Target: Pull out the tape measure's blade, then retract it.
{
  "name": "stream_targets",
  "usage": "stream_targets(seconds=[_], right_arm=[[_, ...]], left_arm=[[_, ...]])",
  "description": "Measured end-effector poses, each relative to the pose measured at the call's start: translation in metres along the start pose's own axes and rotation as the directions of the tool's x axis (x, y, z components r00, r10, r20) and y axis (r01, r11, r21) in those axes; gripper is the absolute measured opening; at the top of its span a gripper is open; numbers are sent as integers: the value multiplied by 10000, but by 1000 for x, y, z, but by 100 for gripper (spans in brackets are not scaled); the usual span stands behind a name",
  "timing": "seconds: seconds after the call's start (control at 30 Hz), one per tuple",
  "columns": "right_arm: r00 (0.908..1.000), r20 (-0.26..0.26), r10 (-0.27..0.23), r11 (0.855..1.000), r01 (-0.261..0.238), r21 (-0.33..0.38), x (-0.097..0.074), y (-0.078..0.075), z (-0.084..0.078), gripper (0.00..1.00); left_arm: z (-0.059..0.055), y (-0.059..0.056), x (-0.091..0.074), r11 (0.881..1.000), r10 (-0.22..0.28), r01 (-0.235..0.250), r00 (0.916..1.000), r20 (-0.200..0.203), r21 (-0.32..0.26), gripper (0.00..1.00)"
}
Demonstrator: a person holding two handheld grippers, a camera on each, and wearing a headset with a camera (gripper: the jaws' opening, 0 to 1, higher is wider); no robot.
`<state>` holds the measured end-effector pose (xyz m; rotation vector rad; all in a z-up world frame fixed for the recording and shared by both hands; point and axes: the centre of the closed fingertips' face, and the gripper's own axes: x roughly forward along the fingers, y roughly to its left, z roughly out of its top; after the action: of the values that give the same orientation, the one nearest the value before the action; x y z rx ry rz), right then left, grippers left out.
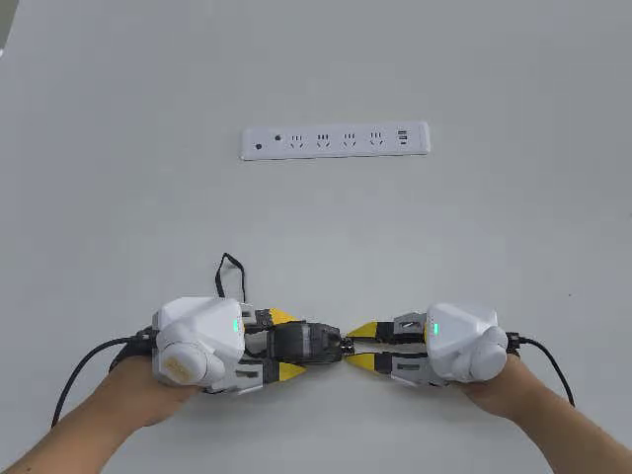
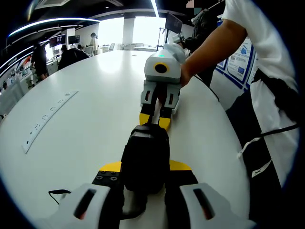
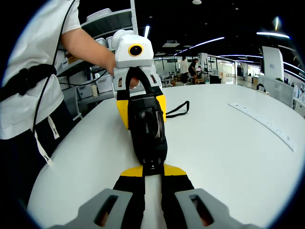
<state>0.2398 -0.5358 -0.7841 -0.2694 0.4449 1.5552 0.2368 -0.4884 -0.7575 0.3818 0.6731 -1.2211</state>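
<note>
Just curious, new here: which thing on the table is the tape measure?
On the white table, nearer than the long white power strip, the white left gripper and right gripper meet nose to nose. The tape measure is the black boxy case in the left one's yellow-tipped jaws.

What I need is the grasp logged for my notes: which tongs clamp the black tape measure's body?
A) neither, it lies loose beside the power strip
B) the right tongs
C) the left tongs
C: the left tongs close on the sides of the tape measure in the left gripper view, while the right tongs only meet its front end.
</note>
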Motion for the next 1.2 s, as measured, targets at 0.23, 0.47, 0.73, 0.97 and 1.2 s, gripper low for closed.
stream_targets(seconds=[0.23, 0.47, 0.73, 0.97, 1.2], right_arm=[[10000, -30, 5, 9999, -4, 104, -5, -1, -2, 9], [10000, -96, -12, 9999, 13, 102, -9, -1, -3, 9], [9999, -146, -36, 9997, 39, 243, -18, -4, -8, 9], [9997, -211, -77, 9996, 83, 283, -26, -5, -11, 9], [9996, -242, -122, 9991, 131, 395, -41, -6, -15, 9]], left_arm=[[1, 0, 0, 10000, 6, -6, 10000, 8, -43, 28], [1, 0, 0, 10000, -20, 20, 10000, -30, 0, 28], [1, 0, 1, 10000, -27, 27, 10000, -50, -13, 28], [1, 1, 2, 10000, -53, 53, 10000, -55, -19, 28], [1, 1, 3, 10000, -62, 62, 10000, 7, -75, 28]])
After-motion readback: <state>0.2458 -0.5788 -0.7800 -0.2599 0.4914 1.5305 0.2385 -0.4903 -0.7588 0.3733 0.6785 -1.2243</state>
